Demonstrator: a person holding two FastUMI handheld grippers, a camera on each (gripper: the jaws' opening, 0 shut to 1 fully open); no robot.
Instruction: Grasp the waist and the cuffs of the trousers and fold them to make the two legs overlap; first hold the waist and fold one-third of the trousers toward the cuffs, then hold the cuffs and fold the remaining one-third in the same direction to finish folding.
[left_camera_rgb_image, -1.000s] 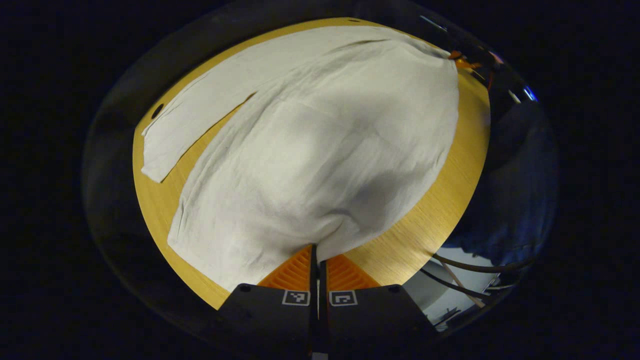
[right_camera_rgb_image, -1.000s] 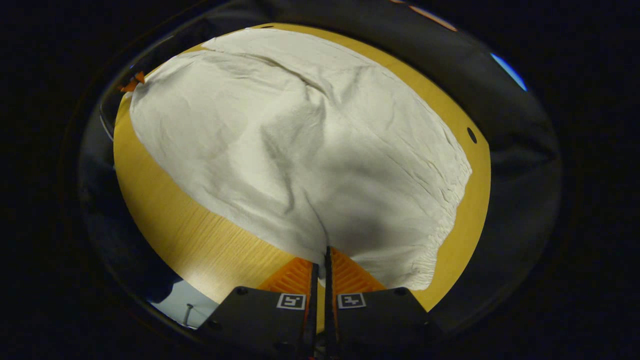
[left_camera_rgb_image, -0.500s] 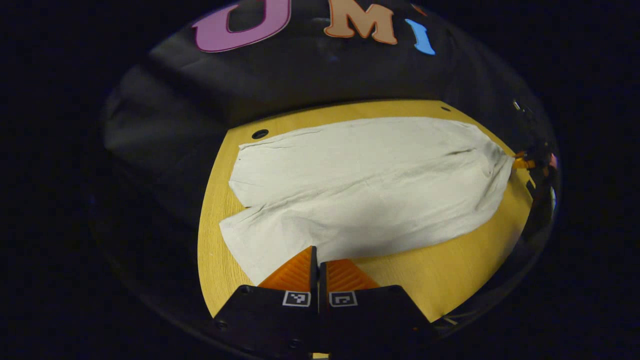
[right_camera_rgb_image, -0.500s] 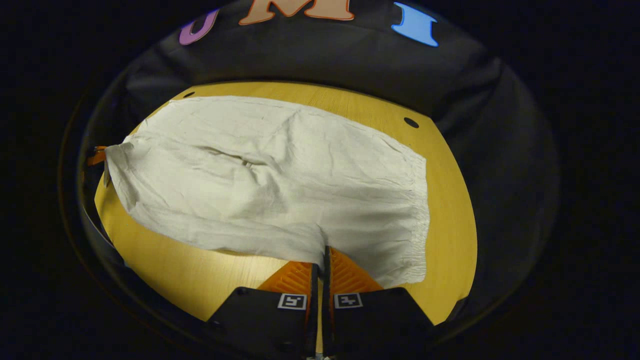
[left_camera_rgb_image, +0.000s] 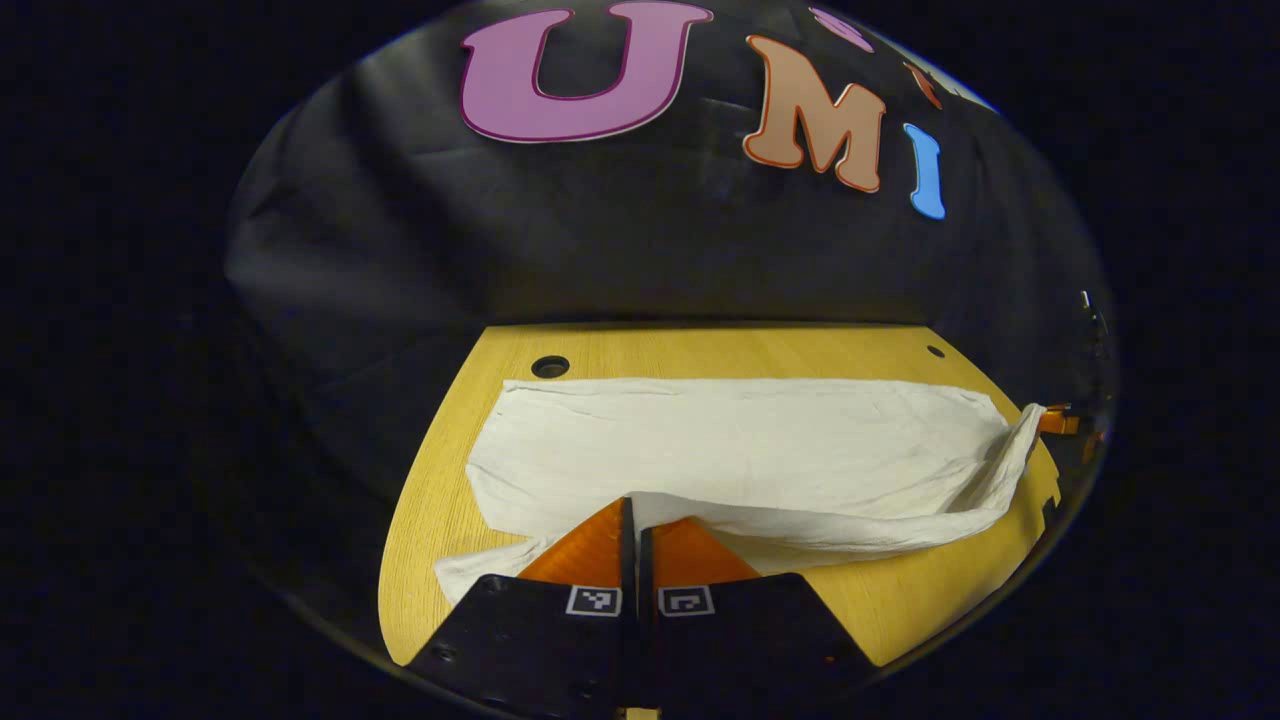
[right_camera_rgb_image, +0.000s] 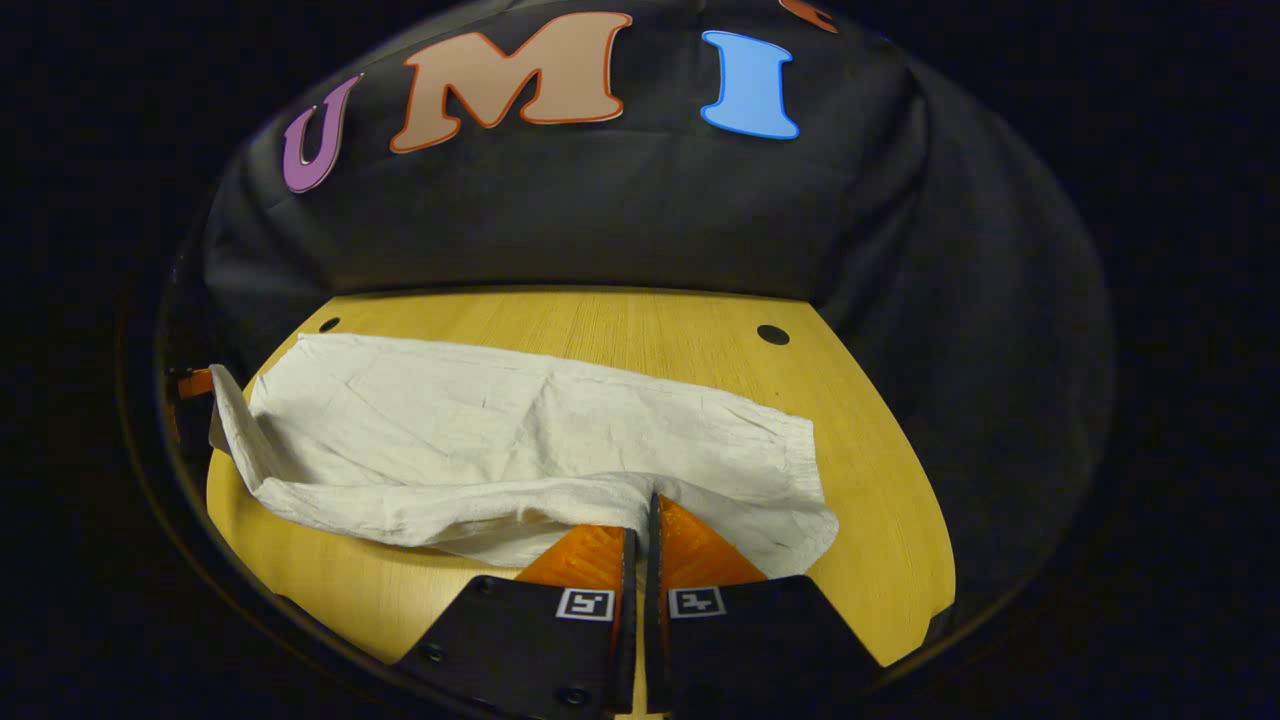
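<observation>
White trousers (left_camera_rgb_image: 740, 450) on surface (left_camera_rgb_image: 880, 590), near edge pinched in closed left gripper (left_camera_rgb_image: 630, 520) and right gripper (right_camera_rgb_image: 648, 520) fingers at 6 o'clock, raised for leg overlap.

Left gripper (left_camera_rgb_image: 630, 512) is low and level, fingers pressed together; right gripper (right_camera_rgb_image: 646, 512) likewise, fingers closed tight.

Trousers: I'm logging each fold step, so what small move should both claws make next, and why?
Probably carry the pinched near edge forward. The left claw and right claw each grip the trousers, whose near leg is lifted off the table and not yet over the far one.
</observation>
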